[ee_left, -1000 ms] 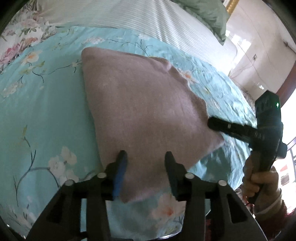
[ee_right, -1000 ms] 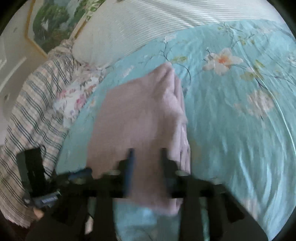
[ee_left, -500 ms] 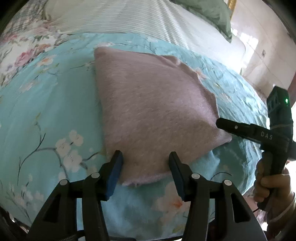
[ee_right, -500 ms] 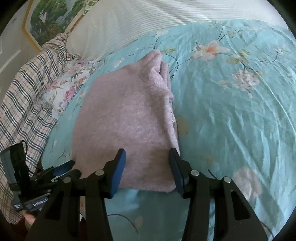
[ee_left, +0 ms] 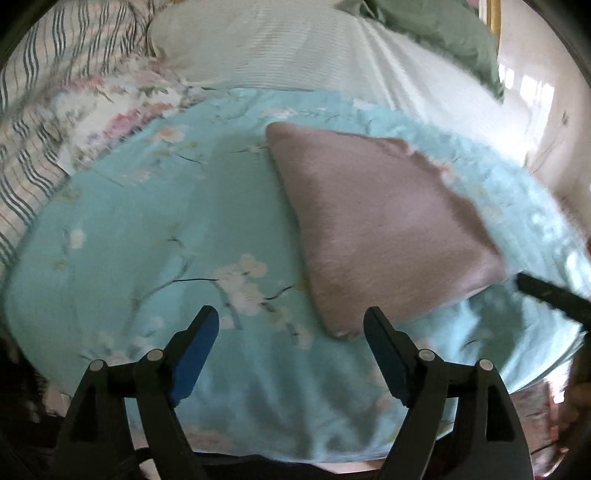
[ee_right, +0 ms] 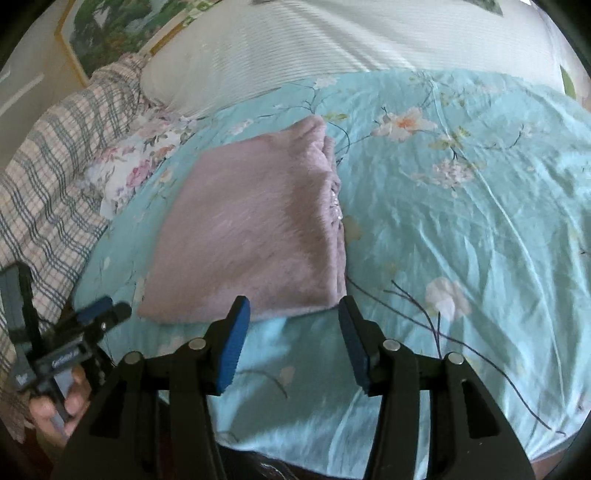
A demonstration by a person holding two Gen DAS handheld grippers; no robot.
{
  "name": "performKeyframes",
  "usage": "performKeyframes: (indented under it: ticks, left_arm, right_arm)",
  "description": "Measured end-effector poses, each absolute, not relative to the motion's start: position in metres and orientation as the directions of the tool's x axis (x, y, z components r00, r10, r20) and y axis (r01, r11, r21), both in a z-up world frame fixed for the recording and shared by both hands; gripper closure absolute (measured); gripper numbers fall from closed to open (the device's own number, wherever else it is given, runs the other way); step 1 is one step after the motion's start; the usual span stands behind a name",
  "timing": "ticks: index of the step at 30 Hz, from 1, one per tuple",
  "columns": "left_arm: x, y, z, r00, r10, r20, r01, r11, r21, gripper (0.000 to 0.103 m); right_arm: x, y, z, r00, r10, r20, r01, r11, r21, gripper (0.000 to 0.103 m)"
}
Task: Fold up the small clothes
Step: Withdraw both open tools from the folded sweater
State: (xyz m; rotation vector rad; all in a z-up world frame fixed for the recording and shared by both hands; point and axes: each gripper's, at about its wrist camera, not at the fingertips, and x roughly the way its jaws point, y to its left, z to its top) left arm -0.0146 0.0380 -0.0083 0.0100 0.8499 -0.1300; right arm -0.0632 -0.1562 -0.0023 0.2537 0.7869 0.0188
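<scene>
A folded mauve fuzzy garment (ee_left: 373, 221) lies flat on the teal floral bedspread (ee_left: 147, 240); it also shows in the right wrist view (ee_right: 251, 229), its layered edges on the right side. My left gripper (ee_left: 291, 325) is open and empty, above the bedspread, just left of the garment's near corner. My right gripper (ee_right: 293, 314) is open and empty, just short of the garment's near edge. The left gripper shows at the lower left of the right wrist view (ee_right: 99, 314). One dark finger of the right gripper (ee_left: 550, 295) pokes in at the right of the left wrist view.
A white striped pillow (ee_right: 332, 44) lies behind the bedspread. A plaid blanket (ee_right: 44, 177) and a floral cloth (ee_right: 140, 166) lie at the left. A green pillow (ee_left: 443, 33) is at the back right. A framed picture (ee_right: 122, 26) hangs on the wall.
Both grippers have pulled back off the garment's near edge and opened wider. The left gripper has also shifted left. The garment stays folded on the bed.
</scene>
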Motion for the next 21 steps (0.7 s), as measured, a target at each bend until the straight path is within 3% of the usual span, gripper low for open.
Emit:
performKeyframes:
  ticks: [3, 7, 16, 21]
  left_arm:
    - [-0.021, 0.036, -0.013, 0.656, -0.034, -0.754, 0.103, 0.994, 0.046, 0.022]
    - [-0.031, 0.047, -0.013, 0.646, 0.017, -0.763, 0.088, 0.991, 0.097, 0.021]
    - [-0.039, 0.067, 0.026, 0.688, 0.09, -0.72, 0.023, 0.989, 0.146, 0.021]
    - [-0.031, 0.054, 0.04, 0.693, 0.067, -0.718, 0.038, 0.991, 0.128, 0.018]
  right_arm:
    - [-0.068, -0.156, -0.002, 0.713, 0.097, -0.695, 0.078, 0.973, 0.216, 0.035]
    - [-0.062, -0.157, -0.006, 0.698, 0.109, -0.707, 0.082, 0.97, 0.231, 0.033]
    - [-0.052, -0.142, 0.002, 0.711, 0.181, -0.68, 0.006, 0.965, 0.263, 0.027]
    - [-0.068, -0.134, 0.018, 0.715, 0.179, -0.676, -0.051, 0.977, 0.205, 0.017]
